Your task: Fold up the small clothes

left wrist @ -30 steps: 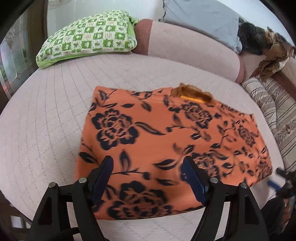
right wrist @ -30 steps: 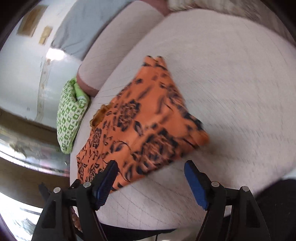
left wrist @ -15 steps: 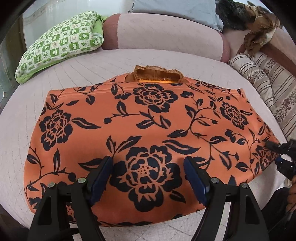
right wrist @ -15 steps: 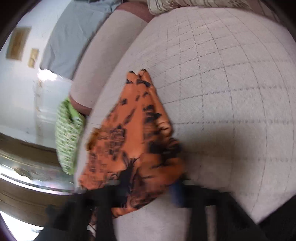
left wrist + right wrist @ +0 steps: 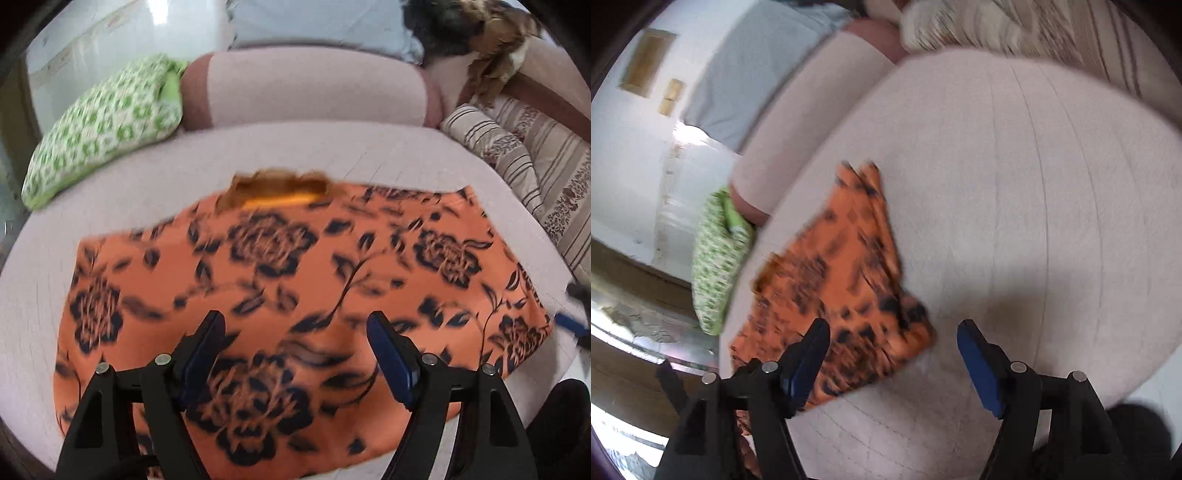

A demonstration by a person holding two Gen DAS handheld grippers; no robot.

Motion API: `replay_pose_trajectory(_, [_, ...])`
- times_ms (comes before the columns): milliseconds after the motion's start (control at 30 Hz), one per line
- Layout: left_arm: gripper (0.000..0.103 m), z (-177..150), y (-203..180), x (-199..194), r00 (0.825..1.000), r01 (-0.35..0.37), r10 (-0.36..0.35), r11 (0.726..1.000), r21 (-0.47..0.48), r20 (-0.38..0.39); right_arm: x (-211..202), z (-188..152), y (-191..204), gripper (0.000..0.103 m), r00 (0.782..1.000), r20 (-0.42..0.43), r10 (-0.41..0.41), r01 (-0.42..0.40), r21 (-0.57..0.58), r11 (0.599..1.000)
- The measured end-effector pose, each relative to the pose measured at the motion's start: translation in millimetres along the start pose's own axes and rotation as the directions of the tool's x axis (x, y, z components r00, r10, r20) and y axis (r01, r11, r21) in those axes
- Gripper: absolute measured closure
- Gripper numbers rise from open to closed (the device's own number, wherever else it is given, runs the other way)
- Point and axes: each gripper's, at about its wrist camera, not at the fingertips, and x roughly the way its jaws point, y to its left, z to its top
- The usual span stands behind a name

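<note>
Garment, orange with black flowers, lies spread flat on the quilted pale bed, its brown collar on the side toward the pink bolster. The picture is blurred, so fine folds cannot be made out.

Left tool hangs over the edge of the garment farthest from the bolster, fingers well apart with nothing between them but the cloth lying below; whether the pads touch the cloth cannot be told. Right tool sits at the garment's right end, fingers likewise spread wide and gripping nothing: one blue pad is over the orange corner, the other over bare bed. From this side the garment looks doubled, with layered edges at its far corner.

Green checked pillow leans just left of the bolster, off the garment. Grey pillow rests behind the bolster, and striped cushions lie to the bolster's right, near the garment's right end.
</note>
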Motion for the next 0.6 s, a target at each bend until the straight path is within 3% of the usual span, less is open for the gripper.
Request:
replay_pose_trajectory(100, [0.024,1,-10,29,0.997,-0.012,0.015,0.999,0.039,-0.081,17,40,19,0.028,0.998,-0.037,0.046,-0.049,-0.099,0.994])
replay_pose_trajectory(167, [0.022,-2,-9,38,0.995,-0.005,0.007,1.0,0.017,-0.097,45,71,31,0.028,0.997,-0.057,0.049,-0.058,-0.167,0.984])
replay_pose_trajectory(333, [0.021,-2,-5,39,0.995,0.001,0.0,1.0,0.01,-0.095,127,112,42,0.032,0.978,-0.206,-0.043,-0.011,-0.256,0.967])
replay_pose_trajectory(367, [0.021,-2,-4,40,0.995,0.003,-0.002,1.0,0.01,-0.096,141,112,42,0.036,0.971,-0.228,-0.07,0.007,-0.266,0.964])
replay_pose_trajectory(433, [0.02,-3,-3,40,0.995,0.005,-0.004,1.0,0.01,-0.095,153,109,47,0.079,0.96,-0.256,-0.115,0.03,-0.314,0.949])
replay_pose_trajectory(500, [0.018,-1,-3,45,0.996,0.008,-0.006,1.0,0.018,-0.089,136,109,51,0.089,0.977,-0.193,-0.092,0.027,-0.314,0.949])
replay_pose_trajectory(533, [0.017,-1,-3,47,0.996,0.01,-0.009,1.0,0.015,-0.086,124,111,51,0.094,0.986,-0.126,-0.109,0.064,-0.312,0.948])
replay_pose_trajectory(567, [0.016,-1,-2,48,0.997,0.009,-0.008,1.0,0.01,-0.083,124,112,47,0.094,0.985,-0.099,-0.144,0.108,-0.303,0.947])
replay_pose_trajectory(600, [0.016,-1,-3,50,0.997,0.004,-0.004,1.0,0.009,-0.08,134,112,37,0.094,0.973,-0.127,-0.193,0.15,-0.289,0.945])
